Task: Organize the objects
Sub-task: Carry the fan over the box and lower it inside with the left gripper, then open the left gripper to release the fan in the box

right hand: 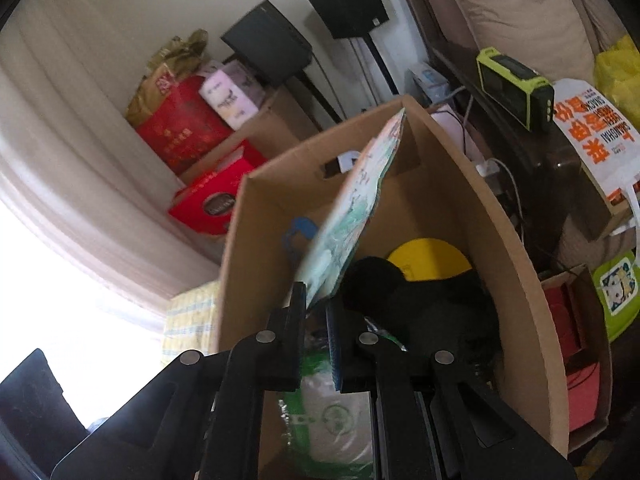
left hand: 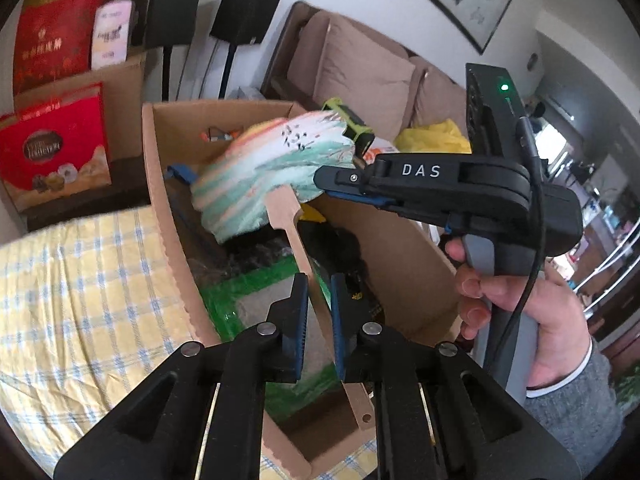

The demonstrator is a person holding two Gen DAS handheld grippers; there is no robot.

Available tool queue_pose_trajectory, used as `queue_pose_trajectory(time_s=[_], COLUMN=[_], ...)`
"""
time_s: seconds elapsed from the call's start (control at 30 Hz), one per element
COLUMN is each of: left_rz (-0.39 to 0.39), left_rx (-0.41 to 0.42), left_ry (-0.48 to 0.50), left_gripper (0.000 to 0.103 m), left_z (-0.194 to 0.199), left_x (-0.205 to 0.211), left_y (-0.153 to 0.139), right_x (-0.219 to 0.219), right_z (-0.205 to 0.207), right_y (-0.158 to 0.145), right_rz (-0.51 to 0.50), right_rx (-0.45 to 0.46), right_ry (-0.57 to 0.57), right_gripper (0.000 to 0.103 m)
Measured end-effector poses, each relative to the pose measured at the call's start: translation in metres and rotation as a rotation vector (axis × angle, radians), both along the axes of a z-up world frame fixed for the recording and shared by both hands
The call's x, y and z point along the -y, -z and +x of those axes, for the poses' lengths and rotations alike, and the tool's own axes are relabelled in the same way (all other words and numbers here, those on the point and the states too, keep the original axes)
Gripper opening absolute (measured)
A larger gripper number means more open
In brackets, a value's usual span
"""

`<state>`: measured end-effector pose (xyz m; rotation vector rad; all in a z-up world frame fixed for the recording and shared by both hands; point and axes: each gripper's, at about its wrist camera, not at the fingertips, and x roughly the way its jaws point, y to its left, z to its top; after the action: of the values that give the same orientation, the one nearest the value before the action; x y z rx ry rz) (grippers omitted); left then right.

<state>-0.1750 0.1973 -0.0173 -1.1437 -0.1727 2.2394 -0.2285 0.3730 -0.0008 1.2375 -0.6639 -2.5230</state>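
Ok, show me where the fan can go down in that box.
Little bare room. The cardboard box floor is covered: green packet nearest, black bundle mid, yellow disc behind. The fan, held by both grippers, fits best upright along the left wall beside the blue clip.

Black gripper, grey sleeve
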Motion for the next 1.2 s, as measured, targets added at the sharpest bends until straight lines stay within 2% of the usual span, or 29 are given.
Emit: queue_pose_trajectory(time_s=[0.23, 0.4, 0.5, 0.6, 0.73, 0.77, 0.87, 0.9, 0.97, 1.13, 1.2], left_rz=[0.042, 0.048, 0.052, 0.021, -0.001, 0.000, -0.012, -0.020, -0.032, -0.062, -0.081], left_rx=[0.084, 0.082, 0.074, 0.044, 0.029, 0.034, 0.027, 0.020, 0.004, -0.028, -0.048], left_ry=[-0.038, -0.057, -0.059, -0.066, -0.099, -0.106, -0.137, -0.146, -0.169, -0.215, -0.228], left_gripper=[0.010, 0.014, 0.020, 0.032, 0.051, 0.056, 0.060, 0.062, 0.075, 0.085, 0.090], left_z=[-0.010, -0.010, -0.007, -0.002, -0.001, -0.001, 0.000, 0.001, 0.004, 0.011, 0.015], left_x=[0.011, 0.024, 0.030, 0.036, 0.051, 0.054, 0.066, 0.070, 0.078, 0.096, 0.101], left_y=[0.019, 0.015, 0.009, 0.002, -0.001, -0.002, -0.005, -0.007, -0.011, -0.020, -0.023], right_x=[-0.005, -0.002, 0.000, 0.003, 0.004, 0.004, 0.007, 0.008, 0.011, 0.028, 0.035], right_z=[-0.010, -0.019, -0.025, -0.024, -0.014, -0.012, -0.002, 0.002, 0.011, 0.034, 0.042], right_y=[0.029, 0.042, 0.044, 0.043, 0.036, 0.034, 0.023, 0.018, 0.007, -0.010, -0.013], right_rz=[0.060, 0.125, 0.180, 0.254, 0.301, 0.315, 0.322, 0.319, 0.327, 0.312, 0.328], right_rx=[0.091, 0.140, 0.164, 0.180, 0.162, 0.159, 0.130, 0.114, 0.074, -0.001, -0.022], right_ry=[0.011, 0.019, 0.038, 0.055, 0.065, 0.068, 0.068, 0.070, 0.068, 0.038, 0.031], right_gripper=[0.011, 0.014, 0.016, 0.020, 0.040, 0.041, 0.048, 0.051, 0.055, 0.074, 0.077])
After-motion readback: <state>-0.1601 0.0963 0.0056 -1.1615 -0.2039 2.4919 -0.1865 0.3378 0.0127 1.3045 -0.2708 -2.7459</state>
